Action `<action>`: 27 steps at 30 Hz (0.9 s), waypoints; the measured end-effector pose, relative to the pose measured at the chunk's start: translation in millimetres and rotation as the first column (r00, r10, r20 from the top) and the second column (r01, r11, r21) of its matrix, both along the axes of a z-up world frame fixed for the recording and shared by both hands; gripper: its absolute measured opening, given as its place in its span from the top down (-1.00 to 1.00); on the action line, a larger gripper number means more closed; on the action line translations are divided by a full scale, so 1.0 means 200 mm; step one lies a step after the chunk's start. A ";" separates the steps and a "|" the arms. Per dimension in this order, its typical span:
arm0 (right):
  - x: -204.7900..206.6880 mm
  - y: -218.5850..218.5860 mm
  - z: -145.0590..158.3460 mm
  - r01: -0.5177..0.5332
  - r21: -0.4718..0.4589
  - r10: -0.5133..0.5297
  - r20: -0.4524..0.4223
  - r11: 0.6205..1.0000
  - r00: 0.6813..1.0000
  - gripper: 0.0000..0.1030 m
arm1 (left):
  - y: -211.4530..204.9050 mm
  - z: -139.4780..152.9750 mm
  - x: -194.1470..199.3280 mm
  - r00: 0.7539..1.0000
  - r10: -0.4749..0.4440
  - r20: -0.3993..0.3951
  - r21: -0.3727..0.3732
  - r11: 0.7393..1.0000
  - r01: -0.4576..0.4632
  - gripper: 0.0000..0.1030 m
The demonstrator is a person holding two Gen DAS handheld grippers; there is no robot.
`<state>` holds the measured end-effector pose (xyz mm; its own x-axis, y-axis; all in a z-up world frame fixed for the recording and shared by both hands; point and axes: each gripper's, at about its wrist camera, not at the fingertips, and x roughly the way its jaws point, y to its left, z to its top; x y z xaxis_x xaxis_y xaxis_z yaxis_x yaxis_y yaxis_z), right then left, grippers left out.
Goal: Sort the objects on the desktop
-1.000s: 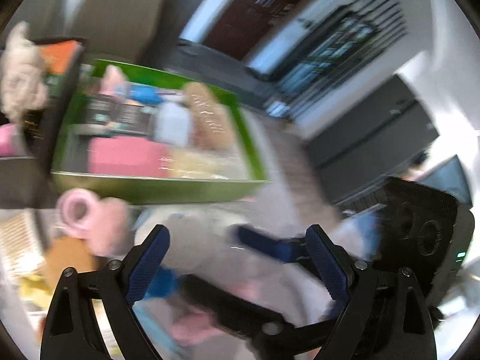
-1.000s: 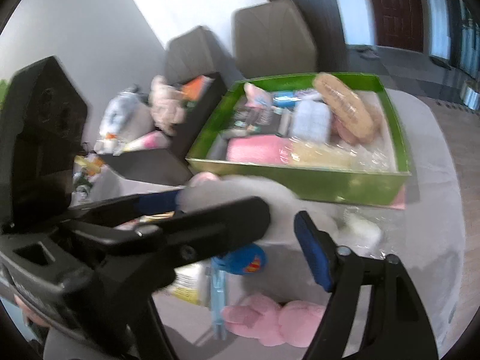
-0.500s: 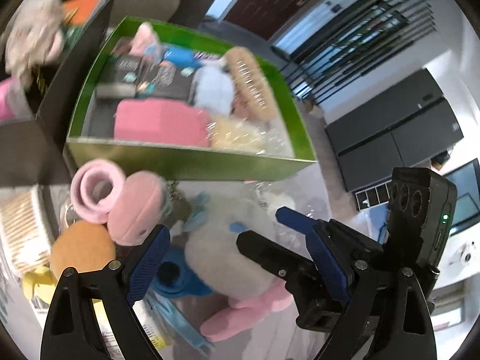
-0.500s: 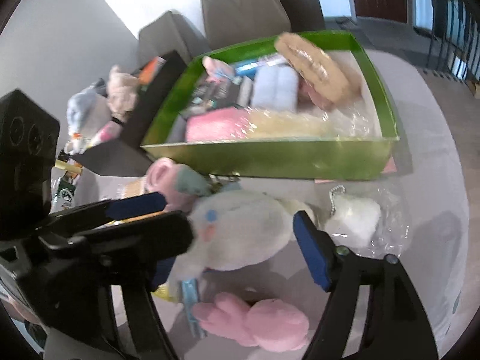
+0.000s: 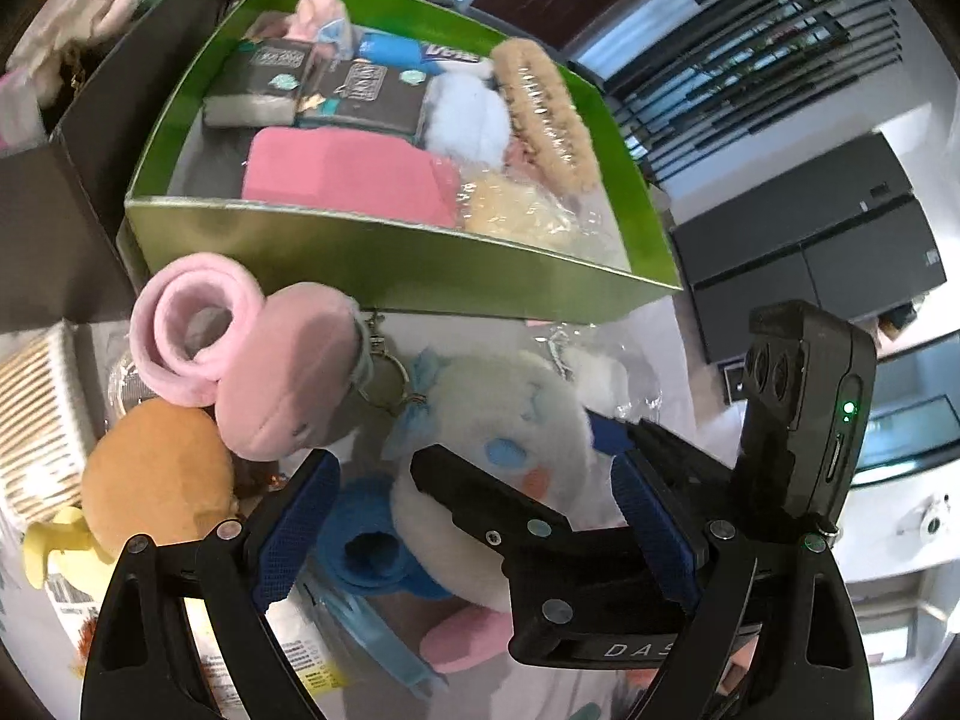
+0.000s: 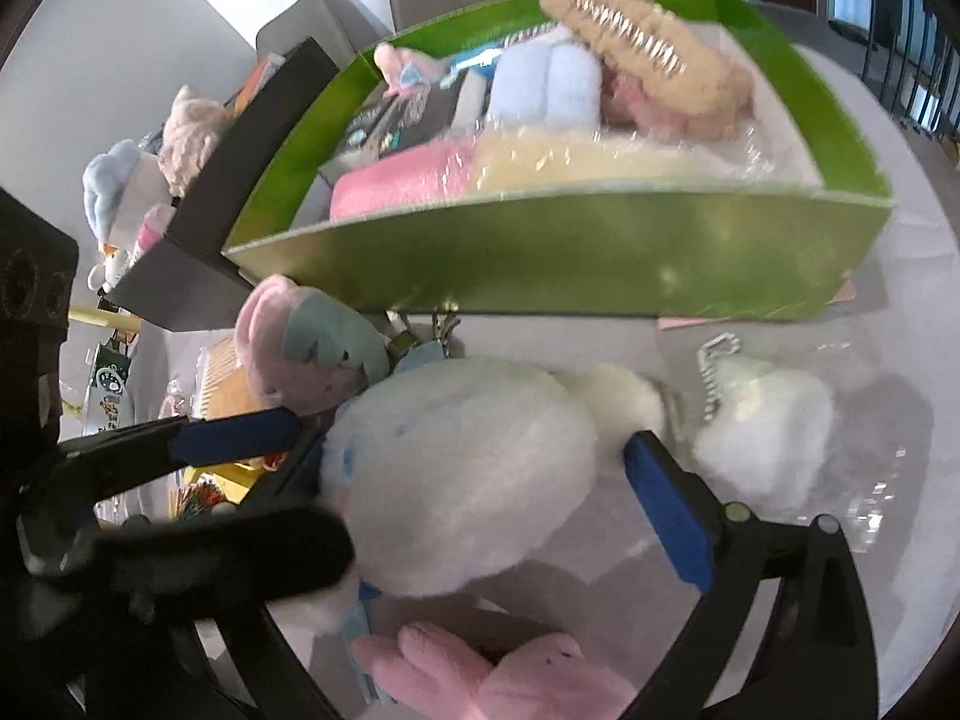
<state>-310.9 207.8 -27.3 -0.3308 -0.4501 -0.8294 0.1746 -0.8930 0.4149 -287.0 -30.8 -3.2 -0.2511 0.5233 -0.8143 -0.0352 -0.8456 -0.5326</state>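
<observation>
Below the green cardboard box (image 6: 558, 252), the right gripper (image 6: 480, 468), its fingers opening wide around the soft white plush dog (image 6: 462, 474), should squeeze its middle gently, while the left gripper (image 5: 474, 516) waits wide open.

A white plush toy (image 6: 462, 474) with blue ears and a pink cheek lies on its side on the table (image 6: 870, 324), just beside the near wall of the green box (image 6: 570, 264), which holds packed soft goods.

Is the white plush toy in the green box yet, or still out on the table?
Out. The white plush toy lies on the table in front of the green box, between the opening jaws of the right gripper, not pressed by them.
</observation>
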 end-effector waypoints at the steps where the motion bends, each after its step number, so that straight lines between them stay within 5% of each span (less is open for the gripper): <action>1: 0.00 0.00 -0.01 0.002 -0.003 -0.002 0.002 1.000 1.000 -0.92 | 0.00 -0.01 0.00 1.000 0.002 0.007 0.007 1.000 -0.002 -0.79; 4: -0.01 0.00 -0.02 0.008 -0.018 -0.008 -0.005 1.000 1.000 -0.84 | -0.01 -0.03 0.00 1.000 -0.002 0.027 0.058 0.998 0.000 -0.79; 8: 0.01 -0.01 0.02 -0.018 -0.026 0.018 -0.021 0.999 1.000 -0.49 | 0.00 -0.05 0.00 0.999 -0.015 0.036 0.109 0.994 0.011 -0.79; 18: 0.08 -0.05 0.06 -0.079 0.047 0.081 -0.048 0.996 0.996 -0.49 | 0.01 -0.15 -0.02 0.999 -0.015 0.043 0.232 0.973 0.004 -0.76; 23: 0.08 -0.05 0.06 -0.075 0.091 0.081 -0.069 0.993 0.994 -0.47 | 0.00 -0.15 -0.01 1.000 -0.009 -0.004 0.206 0.978 0.010 -0.41; 27: 0.09 -0.06 0.10 -0.069 0.123 0.085 -0.127 0.990 0.988 -0.45 | 0.00 -0.10 0.02 0.998 -0.010 -0.061 0.194 0.981 0.021 -0.37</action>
<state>-292.1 196.1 -7.6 -0.4088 -0.3799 -0.8298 0.2906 -0.9161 0.2763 -283.7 -30.3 -22.5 -0.2868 0.6741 -0.6806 -0.0842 -0.7255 -0.6831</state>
